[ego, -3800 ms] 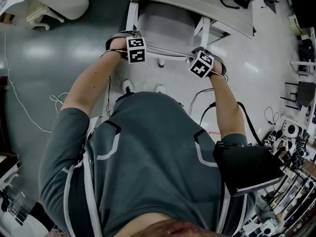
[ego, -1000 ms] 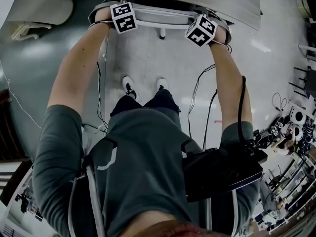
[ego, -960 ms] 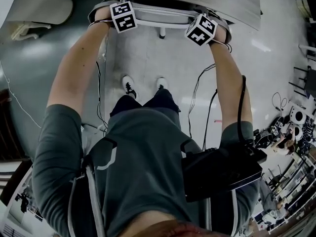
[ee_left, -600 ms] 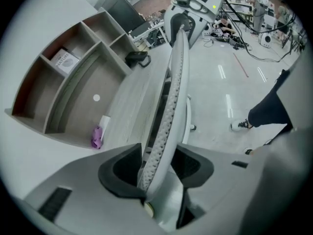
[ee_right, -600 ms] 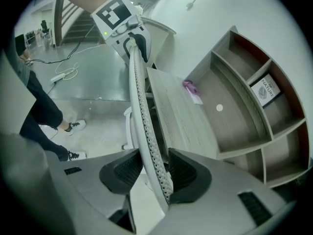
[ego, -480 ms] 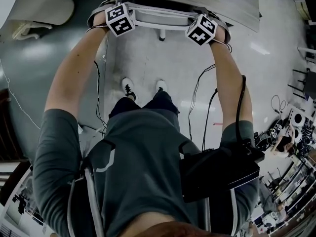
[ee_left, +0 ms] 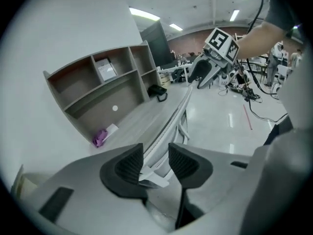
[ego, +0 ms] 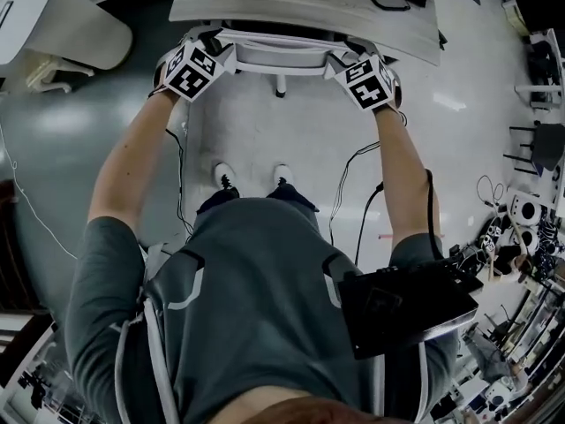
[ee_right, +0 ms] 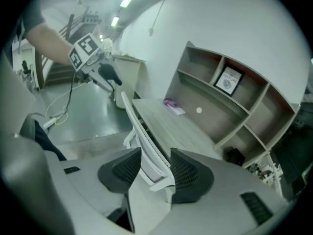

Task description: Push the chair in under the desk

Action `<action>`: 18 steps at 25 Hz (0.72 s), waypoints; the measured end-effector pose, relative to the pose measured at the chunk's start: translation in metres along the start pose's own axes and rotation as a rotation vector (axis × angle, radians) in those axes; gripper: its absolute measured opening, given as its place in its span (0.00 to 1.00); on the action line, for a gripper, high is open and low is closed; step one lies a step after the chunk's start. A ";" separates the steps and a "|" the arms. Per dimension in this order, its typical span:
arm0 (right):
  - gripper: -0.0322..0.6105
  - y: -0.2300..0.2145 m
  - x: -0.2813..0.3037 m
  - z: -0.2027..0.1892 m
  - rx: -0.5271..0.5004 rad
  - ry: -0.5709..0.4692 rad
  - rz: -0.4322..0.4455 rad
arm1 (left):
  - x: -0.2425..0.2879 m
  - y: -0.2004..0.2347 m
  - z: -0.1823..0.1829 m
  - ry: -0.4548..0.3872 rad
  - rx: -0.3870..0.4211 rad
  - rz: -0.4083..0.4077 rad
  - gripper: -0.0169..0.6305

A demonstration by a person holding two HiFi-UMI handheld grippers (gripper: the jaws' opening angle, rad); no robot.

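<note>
my left claw (ee_left: 155,156) and right claw (ee_right: 155,164) stood spread, the top rail of the white chair (ego: 281,49) showing between each pair of pads, unpinched. the left had just been narrowing, the right widening. the chair sat tucked under the wooden desk (ego: 300,5).

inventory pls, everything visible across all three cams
white mesh-back chair: 1, white, pushed in at desk edge
grey wood-grain desk: 1, grey, ahead of person
open cubby shelf: 1, grey-brown, on desk rear
purple crumpled item: 1, purple, on desk below shelf
black pack: 1, black, at person's right hip
white shoes: 2, white, on floor
left tongs: 1, grey, open, jaws just closed slightly, chair rail between
right tongs: 1, grey, open, jaws just opening, chair rail between
</note>
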State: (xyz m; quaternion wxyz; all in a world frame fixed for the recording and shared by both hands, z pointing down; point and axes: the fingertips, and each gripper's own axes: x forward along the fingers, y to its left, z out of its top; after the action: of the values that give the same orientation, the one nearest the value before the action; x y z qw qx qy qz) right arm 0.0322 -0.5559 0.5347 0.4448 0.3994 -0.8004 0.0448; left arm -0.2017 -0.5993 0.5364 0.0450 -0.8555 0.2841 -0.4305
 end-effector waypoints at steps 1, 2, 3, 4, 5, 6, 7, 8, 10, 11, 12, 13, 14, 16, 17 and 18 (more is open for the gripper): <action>0.37 -0.001 -0.009 0.006 0.047 -0.038 -0.008 | -0.009 -0.002 0.005 -0.027 -0.013 0.004 0.28; 0.36 -0.003 -0.019 0.012 0.094 -0.076 -0.015 | -0.018 -0.003 0.010 -0.055 -0.030 0.016 0.28; 0.35 -0.005 -0.029 0.016 0.142 -0.110 -0.023 | -0.028 -0.003 0.015 -0.086 -0.051 0.032 0.28; 0.34 -0.008 -0.041 0.019 0.187 -0.139 -0.034 | -0.038 -0.003 0.020 -0.121 -0.078 0.049 0.27; 0.32 -0.011 -0.053 0.022 0.229 -0.168 -0.050 | -0.048 -0.002 0.026 -0.158 -0.112 0.067 0.25; 0.30 -0.015 -0.065 0.026 0.268 -0.199 -0.068 | -0.059 0.000 0.031 -0.194 -0.156 0.084 0.20; 0.30 -0.017 -0.077 0.030 0.303 -0.232 -0.086 | -0.069 0.004 0.036 -0.229 -0.210 0.099 0.12; 0.30 -0.019 -0.089 0.034 0.334 -0.265 -0.104 | -0.079 0.009 0.041 -0.267 -0.265 0.112 0.09; 0.29 -0.021 -0.111 0.043 0.379 -0.326 -0.135 | -0.100 0.020 0.050 -0.335 -0.348 0.134 0.05; 0.26 -0.021 -0.122 0.048 0.395 -0.355 -0.147 | -0.110 0.025 0.054 -0.360 -0.370 0.145 0.04; 0.22 -0.021 -0.133 0.053 0.409 -0.383 -0.154 | -0.120 0.029 0.058 -0.380 -0.387 0.155 0.04; 0.20 -0.020 -0.144 0.059 0.422 -0.413 -0.158 | -0.130 0.032 0.062 -0.400 -0.403 0.164 0.04; 0.18 -0.020 -0.155 0.066 0.436 -0.443 -0.160 | -0.140 0.035 0.066 -0.423 -0.421 0.174 0.04; 0.16 -0.020 -0.177 0.078 0.457 -0.502 -0.168 | -0.159 0.039 0.072 -0.472 -0.450 0.198 0.04; 0.15 -0.019 -0.187 0.083 0.460 -0.527 -0.174 | -0.167 0.040 0.075 -0.491 -0.460 0.211 0.04; 0.13 -0.019 -0.196 0.088 0.458 -0.551 -0.181 | -0.176 0.041 0.078 -0.508 -0.470 0.224 0.04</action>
State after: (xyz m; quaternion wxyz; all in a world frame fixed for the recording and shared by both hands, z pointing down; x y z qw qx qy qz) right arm 0.0413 -0.4886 0.3301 0.1140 0.5549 -0.8208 0.0739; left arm -0.2429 -0.5543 0.3500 -0.0368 -0.8857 0.4472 -0.1194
